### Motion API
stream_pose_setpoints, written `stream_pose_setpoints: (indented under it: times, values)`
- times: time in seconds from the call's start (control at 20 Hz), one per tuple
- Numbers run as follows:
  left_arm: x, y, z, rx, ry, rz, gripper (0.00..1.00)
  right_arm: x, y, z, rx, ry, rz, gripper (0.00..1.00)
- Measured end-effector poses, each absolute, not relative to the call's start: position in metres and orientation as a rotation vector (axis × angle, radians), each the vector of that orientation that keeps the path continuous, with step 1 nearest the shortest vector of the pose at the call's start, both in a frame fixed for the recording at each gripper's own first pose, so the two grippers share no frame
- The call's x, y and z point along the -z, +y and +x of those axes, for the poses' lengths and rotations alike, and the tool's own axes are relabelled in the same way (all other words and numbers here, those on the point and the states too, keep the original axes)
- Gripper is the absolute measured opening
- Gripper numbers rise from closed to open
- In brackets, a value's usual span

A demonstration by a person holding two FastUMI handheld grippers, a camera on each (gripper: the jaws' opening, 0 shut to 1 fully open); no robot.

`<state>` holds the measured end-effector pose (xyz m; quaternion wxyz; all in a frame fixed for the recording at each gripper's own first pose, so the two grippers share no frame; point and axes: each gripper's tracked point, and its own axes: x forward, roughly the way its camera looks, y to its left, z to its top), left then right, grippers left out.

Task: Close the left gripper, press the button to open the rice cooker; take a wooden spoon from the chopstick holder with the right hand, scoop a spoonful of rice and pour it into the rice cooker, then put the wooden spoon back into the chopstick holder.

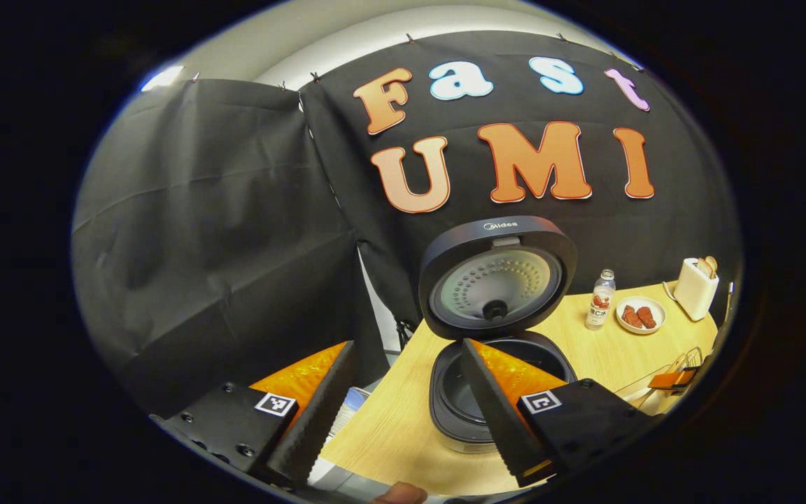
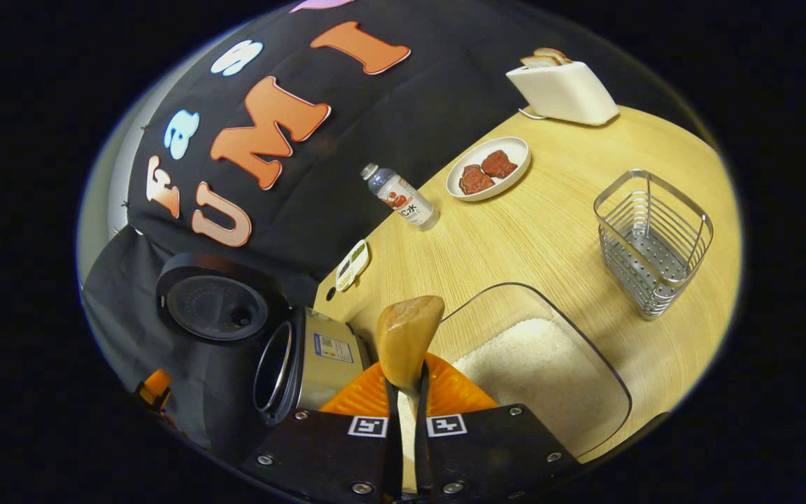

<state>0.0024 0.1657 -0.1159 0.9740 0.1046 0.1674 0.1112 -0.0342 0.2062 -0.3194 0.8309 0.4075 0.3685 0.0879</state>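
The left gripper (image 1: 403, 392), its jaws spread wide and empty, hovers off the near edge of the pale wooden table (image 1: 403, 427), facing the dark round rice cooker (image 1: 494, 336) with its lid standing open. The right gripper (image 2: 406, 381) is clenched on the handle of a light wooden spoon (image 2: 406, 336), bowl raised above the clear glass dish of white rice (image 2: 536, 364). The wire-mesh chopstick holder (image 2: 651, 241) stands well apart, with bare tabletop around it.
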Motion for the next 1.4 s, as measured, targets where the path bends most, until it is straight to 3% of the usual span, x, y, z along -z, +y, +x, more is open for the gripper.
stream_pose_setpoints:
  times: [0.3,0.65,0.7,0.75,1.2,1.25,1.4]
  values:
    - [0.109,0.158,0.006,-0.21,0.329,0.219,1.0,0.337,0.186,-0.037,-0.159,0.802,1.103,0.06]
    - [0.111,0.141,0.01,-0.191,0.321,0.215,1.0,0.319,0.143,-0.031,-0.167,0.716,1.278,0.06]
    - [0.111,0.14,0.01,-0.192,0.318,0.212,0.96,0.313,0.135,-0.031,-0.167,0.698,1.311,0.06]
    - [0.111,0.139,0.01,-0.192,0.317,0.208,1.0,0.308,0.128,-0.031,-0.167,0.686,1.339,0.06]
    - [0.109,0.131,-0.001,-0.203,0.293,0.152,1.0,0.234,0.126,-0.017,-0.281,0.627,1.699,0.06]
    - [0.109,0.133,-0.004,-0.21,0.291,0.144,0.96,0.228,0.131,-0.016,-0.293,0.632,1.725,0.06]
    - [0.108,0.145,-0.015,-0.24,0.286,0.131,1.0,0.208,0.15,-0.01,-0.324,0.651,1.753,0.06]
